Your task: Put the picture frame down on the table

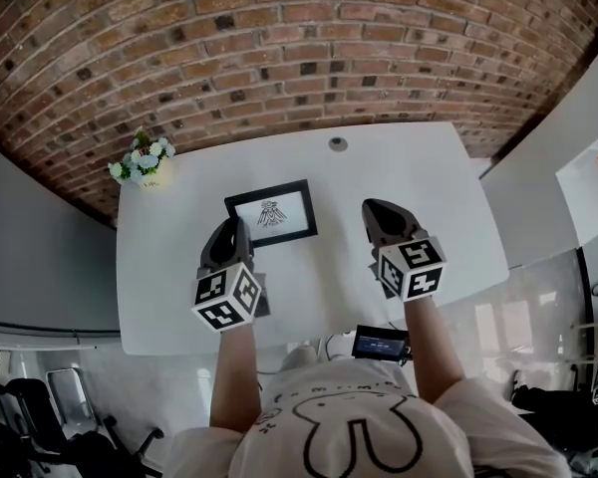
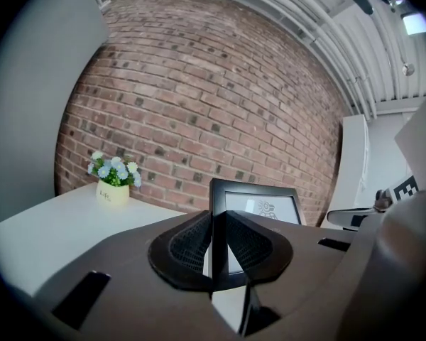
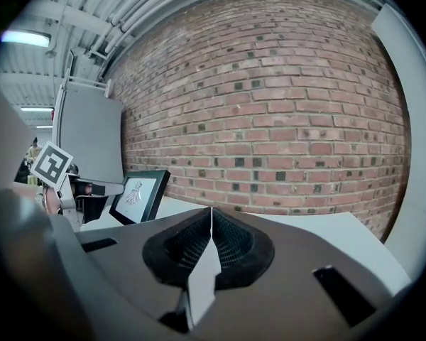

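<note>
Left gripper (image 2: pixel 213 222): jaws closed on the left upright edge of the picture frame (image 2: pixel 263 206), the black pads pressing that edge from both sides, so they stand only as far apart as the edge is thick. The frame is black, with a pale sheet behind the glass showing a small dark drawing. It stands upright, face toward the person, over the middle of the white table (image 1: pixel 439 197). Whether its bottom edge touches the tabletop cannot be told from any view. Right gripper (image 3: pixel 211 213): jaws together at the tips, nothing between them, only a sliver of white table showing through the gap lower down. In the head view it hangs over the table to the right of the frame, apart from it, at about the same level as the left one. From the right gripper view the frame shows at the left, seen at a slant, with the left gripper's marker cube beyond it. A small yellow pot of white and blue flowers (image 1: pixel 145 162) sits at the far left corner of the table, well apart from the frame. A small round grey disc (image 1: pixel 338 143) lies near the far edge. A brick wall (image 1: pixel 279 48) runs behind the table. The person's forearms reach out from a white shirt, and a small black device with a lit screen (image 1: pixel 381 345) sits at the near table edge.
</note>
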A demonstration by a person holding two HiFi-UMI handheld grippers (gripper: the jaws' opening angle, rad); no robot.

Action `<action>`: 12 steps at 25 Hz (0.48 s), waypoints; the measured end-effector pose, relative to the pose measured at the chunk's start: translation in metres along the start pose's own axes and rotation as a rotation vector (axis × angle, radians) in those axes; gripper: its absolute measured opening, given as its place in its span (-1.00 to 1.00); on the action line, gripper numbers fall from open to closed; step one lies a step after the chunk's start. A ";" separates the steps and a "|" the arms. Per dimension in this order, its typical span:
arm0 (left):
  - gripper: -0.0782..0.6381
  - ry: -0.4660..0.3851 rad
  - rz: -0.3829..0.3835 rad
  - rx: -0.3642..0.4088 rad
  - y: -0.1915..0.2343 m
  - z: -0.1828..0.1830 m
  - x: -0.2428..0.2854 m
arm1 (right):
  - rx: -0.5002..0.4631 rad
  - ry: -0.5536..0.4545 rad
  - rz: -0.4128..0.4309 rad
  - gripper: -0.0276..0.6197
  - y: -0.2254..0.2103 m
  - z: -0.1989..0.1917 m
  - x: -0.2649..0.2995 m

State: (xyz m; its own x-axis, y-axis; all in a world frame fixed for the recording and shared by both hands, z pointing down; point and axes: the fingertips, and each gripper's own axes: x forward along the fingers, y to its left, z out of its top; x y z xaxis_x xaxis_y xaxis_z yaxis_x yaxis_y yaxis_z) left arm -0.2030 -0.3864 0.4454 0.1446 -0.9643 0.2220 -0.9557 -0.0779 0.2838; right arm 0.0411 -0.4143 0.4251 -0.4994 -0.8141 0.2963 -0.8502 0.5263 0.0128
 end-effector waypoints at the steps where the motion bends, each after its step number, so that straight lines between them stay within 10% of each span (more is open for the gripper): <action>1: -0.58 0.017 0.002 -0.002 0.002 -0.004 0.004 | 0.001 0.008 0.001 -0.86 0.000 -0.002 0.004; 12: -0.58 0.220 0.006 -0.033 0.011 -0.052 0.041 | -0.007 0.134 0.024 -0.86 -0.003 -0.045 0.038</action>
State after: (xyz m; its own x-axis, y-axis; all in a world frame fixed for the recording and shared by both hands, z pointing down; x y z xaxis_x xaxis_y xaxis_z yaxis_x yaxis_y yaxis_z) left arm -0.1944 -0.4140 0.5059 0.1944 -0.8861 0.4206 -0.9483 -0.0601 0.3118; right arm 0.0320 -0.4355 0.4787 -0.4923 -0.7616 0.4215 -0.8370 0.5471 0.0109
